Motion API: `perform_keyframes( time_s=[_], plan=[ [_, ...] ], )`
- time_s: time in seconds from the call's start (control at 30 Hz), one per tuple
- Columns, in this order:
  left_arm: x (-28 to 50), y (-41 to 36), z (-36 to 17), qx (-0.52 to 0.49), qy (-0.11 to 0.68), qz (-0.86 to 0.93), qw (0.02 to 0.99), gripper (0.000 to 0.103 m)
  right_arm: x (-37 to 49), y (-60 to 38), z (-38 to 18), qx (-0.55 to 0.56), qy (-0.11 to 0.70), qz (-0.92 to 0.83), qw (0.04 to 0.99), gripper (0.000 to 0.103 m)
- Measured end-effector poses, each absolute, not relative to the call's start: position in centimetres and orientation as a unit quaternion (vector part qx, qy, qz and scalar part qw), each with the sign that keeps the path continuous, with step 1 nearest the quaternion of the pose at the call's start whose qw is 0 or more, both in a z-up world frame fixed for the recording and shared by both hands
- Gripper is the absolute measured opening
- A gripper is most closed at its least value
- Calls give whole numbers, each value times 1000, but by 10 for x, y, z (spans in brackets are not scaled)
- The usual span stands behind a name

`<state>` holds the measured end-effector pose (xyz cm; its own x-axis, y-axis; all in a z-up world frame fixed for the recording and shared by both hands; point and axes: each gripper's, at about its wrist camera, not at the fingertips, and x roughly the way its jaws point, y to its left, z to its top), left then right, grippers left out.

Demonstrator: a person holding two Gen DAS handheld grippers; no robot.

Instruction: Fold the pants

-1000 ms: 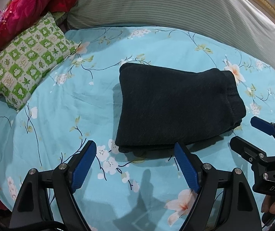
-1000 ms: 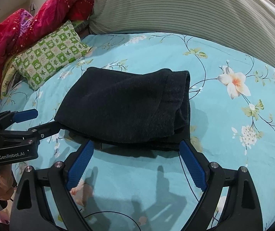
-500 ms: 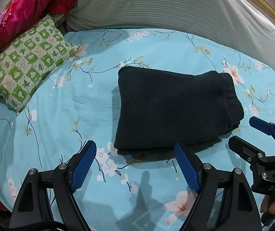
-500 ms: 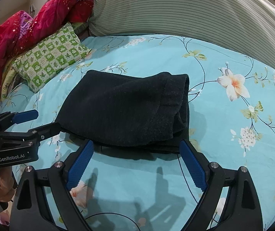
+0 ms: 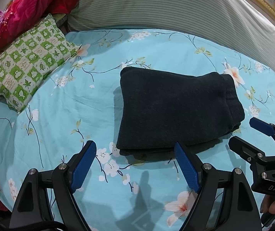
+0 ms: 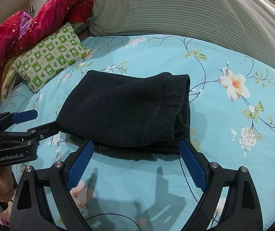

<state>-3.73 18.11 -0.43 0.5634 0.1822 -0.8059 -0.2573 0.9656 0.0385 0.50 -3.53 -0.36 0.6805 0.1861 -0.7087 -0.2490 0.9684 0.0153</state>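
Floral turquoise bed point(image 5: 64, 115), folded black pants point(image 5: 176, 111), green checked pillow point(image 5: 27, 65)

Lighting: bright, even indoor light from above and behind the cameras, throwing soft-edged gripper shadows onto the floral bedsheet point(image 5: 64, 104) in the foreground of both views, with a narrow dark shadow under the near edge of the folded black pants point(image 6: 126, 111). Image quality: sharp focus, no motion blur, no glare; the pants' fabric reads nearly featureless black. Distortion: strong fisheye curvature with dark vignetted corners, bending the striped bolster point(image 5: 176, 7).
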Motion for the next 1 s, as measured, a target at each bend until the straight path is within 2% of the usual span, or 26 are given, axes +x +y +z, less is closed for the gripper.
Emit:
perform_keyframes(
  time_s=[1.0],
  plan=[
    [-42, 181, -3, -46, 450, 128, 883, 84, 4, -36, 0, -37, 381, 119, 916, 91]
  ],
)
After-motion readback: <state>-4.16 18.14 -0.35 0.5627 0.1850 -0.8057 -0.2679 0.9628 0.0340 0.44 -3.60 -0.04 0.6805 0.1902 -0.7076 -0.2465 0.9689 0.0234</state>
